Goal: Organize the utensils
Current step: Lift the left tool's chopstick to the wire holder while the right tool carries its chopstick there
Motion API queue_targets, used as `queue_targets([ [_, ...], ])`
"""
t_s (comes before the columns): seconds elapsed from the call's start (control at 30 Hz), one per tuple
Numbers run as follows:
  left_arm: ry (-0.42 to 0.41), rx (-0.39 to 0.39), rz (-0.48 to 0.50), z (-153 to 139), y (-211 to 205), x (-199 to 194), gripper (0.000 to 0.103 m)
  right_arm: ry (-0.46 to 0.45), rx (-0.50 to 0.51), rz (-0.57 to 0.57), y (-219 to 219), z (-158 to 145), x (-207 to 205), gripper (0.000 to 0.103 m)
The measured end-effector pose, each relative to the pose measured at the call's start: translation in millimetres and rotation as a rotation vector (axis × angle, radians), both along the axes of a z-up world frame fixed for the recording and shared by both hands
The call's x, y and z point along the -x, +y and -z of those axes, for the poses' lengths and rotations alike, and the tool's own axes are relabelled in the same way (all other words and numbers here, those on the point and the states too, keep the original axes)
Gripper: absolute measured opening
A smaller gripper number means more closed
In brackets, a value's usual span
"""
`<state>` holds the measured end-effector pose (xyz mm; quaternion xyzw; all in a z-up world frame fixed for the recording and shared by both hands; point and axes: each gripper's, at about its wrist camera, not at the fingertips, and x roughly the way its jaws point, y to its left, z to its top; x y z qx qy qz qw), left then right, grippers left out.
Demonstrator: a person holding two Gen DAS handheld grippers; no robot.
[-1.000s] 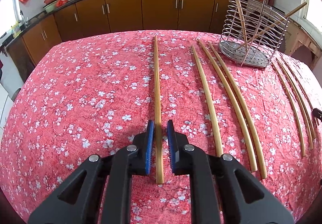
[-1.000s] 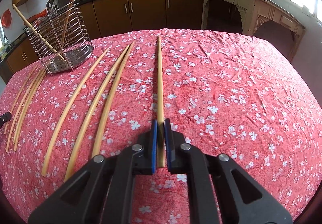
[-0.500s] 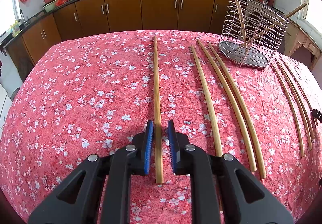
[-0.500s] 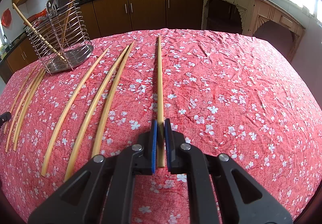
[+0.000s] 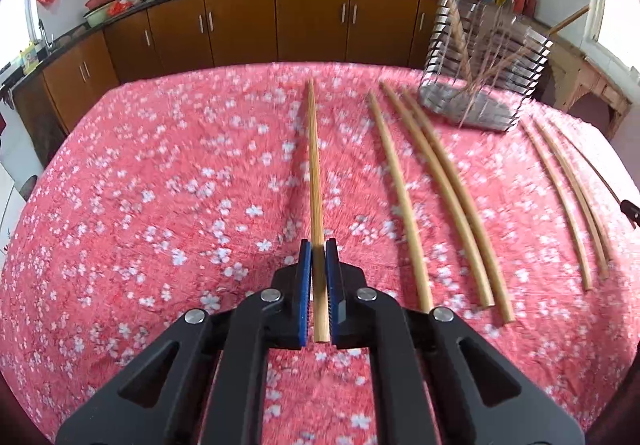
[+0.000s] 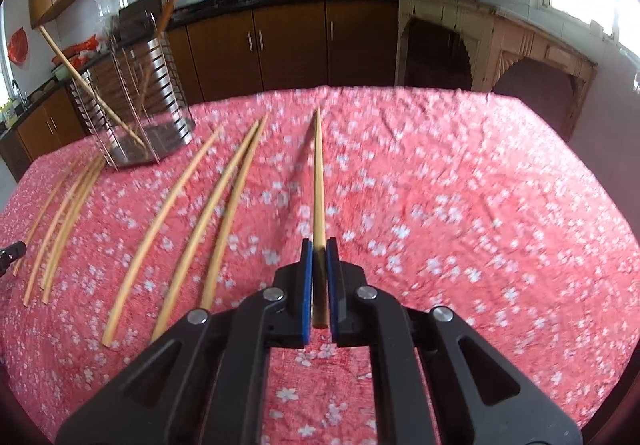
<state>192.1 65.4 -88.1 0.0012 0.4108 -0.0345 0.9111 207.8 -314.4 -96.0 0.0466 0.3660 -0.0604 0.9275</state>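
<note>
Both claws have lifted since earlier: the left claw [image 5: 319,293] and right claw [image 6: 319,293] each clamp a chopstick [image 5: 315,181] [image 6: 318,181] raised off the desk [image 5: 140,205]. Next, probably carry them to the wire holder [image 5: 482,85] [image 6: 136,101] beyond and drop them in upright.

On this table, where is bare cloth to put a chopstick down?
Free: the cloth left of the left tool's chopstick, and right of the right tool's chopstick. Crowded: the loose chopsticks near the wire rack.
</note>
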Motion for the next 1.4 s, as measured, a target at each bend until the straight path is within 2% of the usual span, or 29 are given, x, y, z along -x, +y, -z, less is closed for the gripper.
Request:
queue_targets([
  [0.23, -0.225, 0.050, 0.035, -70, 8, 29, 0.007, -0.207, 0.025, 0.002, -8, -71, 28, 0.008],
  [0.47, -0.372, 0.135, 0.006, -125, 16, 29, 0.007, -0.387, -0.016, -0.007, -12, -127, 43, 0.008],
  [0.67, -0.417, 0.149, -0.004, -141, 18, 27, 0.007, -0.429, -0.045, 0.002, -13, -142, 41, 0.008],
  [1.1, -0.441, 0.166, -0.026, -150, 21, 25, 0.007, -0.460, -0.091, 0.009, -15, -147, 39, 0.008],
  [1.4, -0.555, 0.229, -0.006, -212, 7, 21, 0.007, -0.576, -0.244, -0.144, -4, -216, 40, 0.008],
])
